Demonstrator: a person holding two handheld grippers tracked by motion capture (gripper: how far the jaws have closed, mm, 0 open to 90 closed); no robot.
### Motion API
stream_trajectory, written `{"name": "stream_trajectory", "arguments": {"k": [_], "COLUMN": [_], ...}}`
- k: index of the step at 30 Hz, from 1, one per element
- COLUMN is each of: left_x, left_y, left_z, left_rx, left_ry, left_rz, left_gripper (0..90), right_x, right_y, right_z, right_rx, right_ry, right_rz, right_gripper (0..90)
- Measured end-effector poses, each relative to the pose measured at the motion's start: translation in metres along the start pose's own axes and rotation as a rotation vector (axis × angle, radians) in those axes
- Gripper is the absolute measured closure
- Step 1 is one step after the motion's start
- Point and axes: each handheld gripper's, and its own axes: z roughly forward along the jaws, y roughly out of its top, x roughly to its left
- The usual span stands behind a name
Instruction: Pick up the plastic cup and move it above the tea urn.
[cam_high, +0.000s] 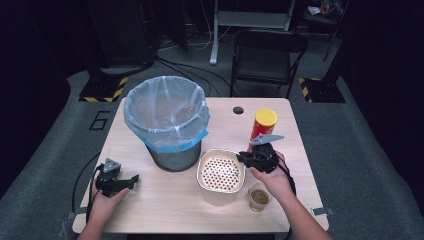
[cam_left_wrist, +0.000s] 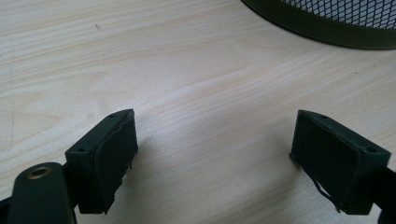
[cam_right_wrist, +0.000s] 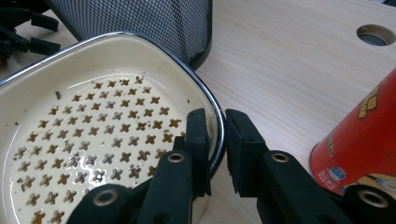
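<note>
Strainer bowl (cam_right_wrist: 93, 140), lower left of the right gripper view: right tongs (cam_right_wrist: 215, 140) pinch its rim; grip firmly, lift level. Left tongs (cam_left_wrist: 215, 154) gape empty.

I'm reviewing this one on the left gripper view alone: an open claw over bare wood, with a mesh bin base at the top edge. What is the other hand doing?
Observer: The right claw is closed on the rim of a cream perforated dish, one jaw inside and one outside.
Operator: Is anything in the dish?
Observer: Brown crumbs and a wet sheen lie over its cross-shaped holes.
Operator: What stands near it?
Observer: A red can with a yellow lid stands upright just beyond the right claw.
</note>
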Motion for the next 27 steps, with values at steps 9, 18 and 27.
{"name": "stream_trajectory", "arguments": {"k": [9, 18, 27], "left_x": [0.0, 0.0, 0.0], "left_y": [0.0, 0.0, 0.0], "left_z": [0.0, -0.001, 0.0], "left_rx": [0.0, 0.01, -0.001], "left_ry": [0.0, -0.005, 0.0], "left_rz": [0.0, 0.002, -0.001], "left_gripper": [13.9, 14.0, 14.0], "right_x": [0.002, 0.005, 0.009], "right_y": [-0.003, -0.007, -0.042], "right_z": [-0.002, -0.031, -0.06], "right_rx": [-0.005, -0.081, -0.125], "right_ry": [0.015, 0.008, -0.021], "right_rz": [0.004, 0.0, -0.025], "right_gripper": [71.7, 45.3, 25.4]}}
